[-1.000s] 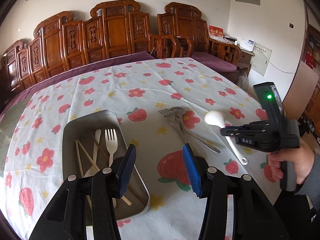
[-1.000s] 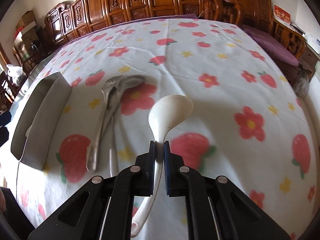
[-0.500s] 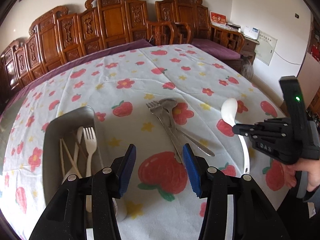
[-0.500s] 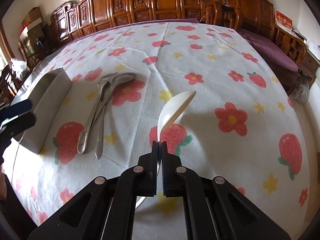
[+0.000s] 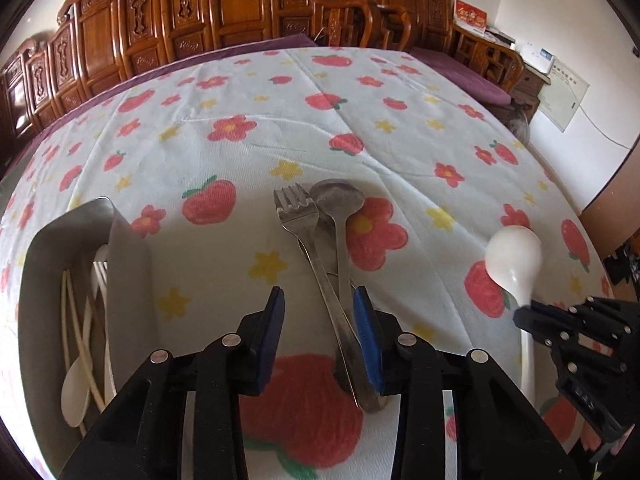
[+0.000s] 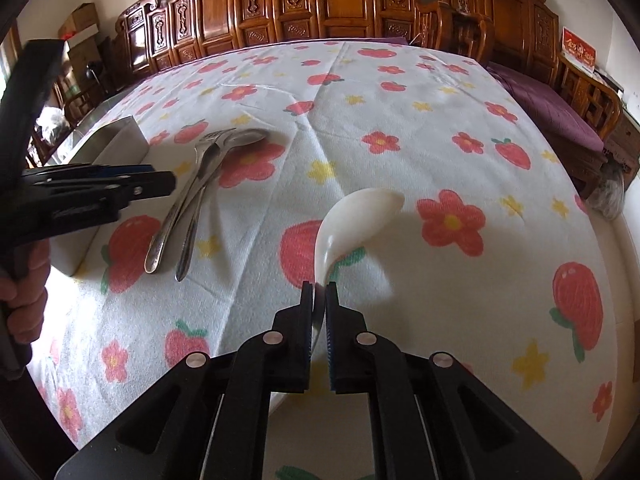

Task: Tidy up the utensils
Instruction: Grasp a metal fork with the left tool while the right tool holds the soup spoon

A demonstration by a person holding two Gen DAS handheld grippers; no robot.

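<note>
My right gripper [image 6: 319, 296] is shut on the handle of a white ladle-shaped spoon [image 6: 356, 216] and holds it above the cloth; it also shows in the left wrist view [image 5: 514, 258]. My left gripper [image 5: 319, 312] is open, low over the handles of a metal fork [image 5: 304, 232] and a metal spoon [image 5: 340, 208] that lie side by side on the tablecloth. They also show in the right wrist view [image 6: 208, 168]. A metal tray [image 5: 128, 264] at the left holds a white fork, a white spoon and chopsticks.
The table is covered by a white cloth [image 5: 280, 128] printed with strawberries and flowers. Carved wooden chairs [image 5: 224, 12] line the far edge. The table's right edge drops off near a wall [image 5: 592, 80].
My left gripper has moved right from the tray to over the metal fork and spoon. My right gripper has lifted the white spoon off the cloth and tilted it.
</note>
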